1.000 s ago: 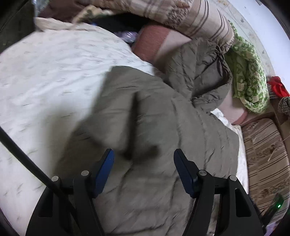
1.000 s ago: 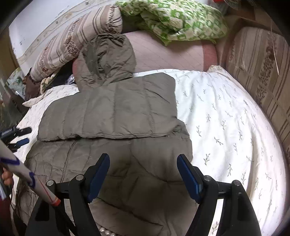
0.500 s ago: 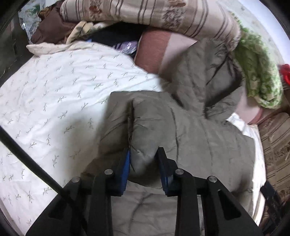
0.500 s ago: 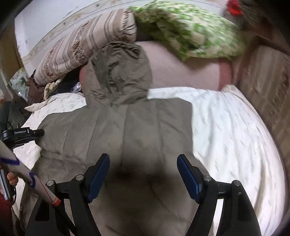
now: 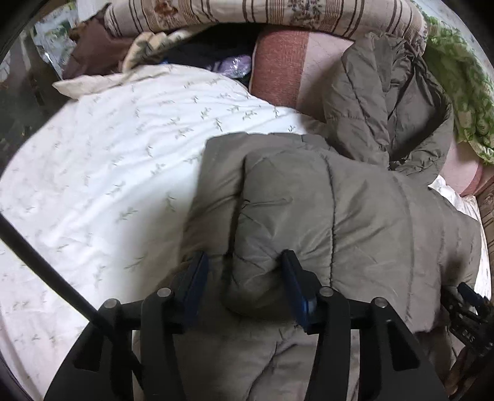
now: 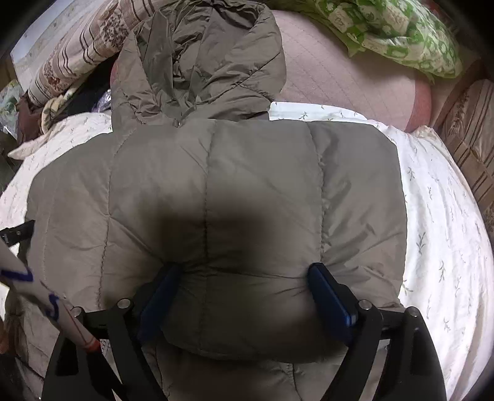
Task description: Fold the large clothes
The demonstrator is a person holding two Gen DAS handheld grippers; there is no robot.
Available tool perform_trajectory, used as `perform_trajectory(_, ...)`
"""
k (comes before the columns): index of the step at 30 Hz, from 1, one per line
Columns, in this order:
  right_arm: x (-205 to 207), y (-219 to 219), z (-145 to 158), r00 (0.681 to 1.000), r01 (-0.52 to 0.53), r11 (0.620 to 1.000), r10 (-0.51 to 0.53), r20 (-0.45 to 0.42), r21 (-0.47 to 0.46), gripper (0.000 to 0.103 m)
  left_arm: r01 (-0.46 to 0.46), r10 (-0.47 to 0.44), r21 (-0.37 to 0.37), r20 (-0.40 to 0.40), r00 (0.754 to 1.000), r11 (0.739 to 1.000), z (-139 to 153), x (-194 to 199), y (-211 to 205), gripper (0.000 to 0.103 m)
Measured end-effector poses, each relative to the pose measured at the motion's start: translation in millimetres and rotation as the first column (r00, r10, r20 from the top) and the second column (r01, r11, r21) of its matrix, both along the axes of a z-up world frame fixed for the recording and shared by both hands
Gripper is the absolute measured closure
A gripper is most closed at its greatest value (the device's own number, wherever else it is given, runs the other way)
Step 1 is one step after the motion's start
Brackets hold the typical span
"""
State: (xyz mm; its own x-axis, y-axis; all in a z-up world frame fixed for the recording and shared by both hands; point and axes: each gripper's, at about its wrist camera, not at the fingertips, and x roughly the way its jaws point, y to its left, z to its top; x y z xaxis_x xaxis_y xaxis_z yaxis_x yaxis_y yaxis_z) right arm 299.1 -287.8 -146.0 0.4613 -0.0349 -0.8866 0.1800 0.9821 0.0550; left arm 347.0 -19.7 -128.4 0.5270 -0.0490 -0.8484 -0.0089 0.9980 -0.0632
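Note:
An olive-grey quilted hooded jacket (image 5: 339, 216) lies partly folded on a white leaf-print bed sheet (image 5: 108, 160), its hood (image 6: 203, 61) toward the pillows. My left gripper (image 5: 244, 274) is shut on a puffy fold at the jacket's left edge, the padding bulging between its blue pads. My right gripper (image 6: 244, 283) has its jaws wide, with the folded edge of the jacket (image 6: 216, 200) bulging between the blue pads (image 6: 327, 293); whether they squeeze it is unclear.
A striped pillow (image 5: 262, 12), a pink bolster (image 5: 284, 61) and a green patterned quilt (image 6: 395, 27) lie at the head of the bed. Dark clothes (image 5: 92, 52) are piled at the far left. A striped sofa (image 6: 469, 129) borders the right side.
My left gripper closed on the jacket's left fold, then its jaws spread slightly around the padding. My right gripper moved forward until the folded edge sits between its pads.

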Motion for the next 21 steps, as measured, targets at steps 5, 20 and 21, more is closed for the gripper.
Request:
perform_trajectory(5,-23.8,-2.6,39.8,0.997,0.042,0.999,-0.041,0.068,-0.016,0.014,-0.009,0.007,0.033,0.068,0.998,0.999,38.4,-50.1,16.5,0.054)
perform_trajectory(20,-219.0,-1.0,18.2,0.993,0.119,0.99,-0.117,-0.036,0.07,0.014,-0.137,0.138,0.053,-0.021,0.99,0.989,-18.3,-222.3,88.1,0.045)
perform_trajectory(21,-230.6,-1.7,15.4,0.991,0.129,0.988,-0.126,-0.043,0.084,0.014,-0.132,0.135,0.054,-0.047,0.99,0.99,-26.2,-230.2,89.7,0.045)
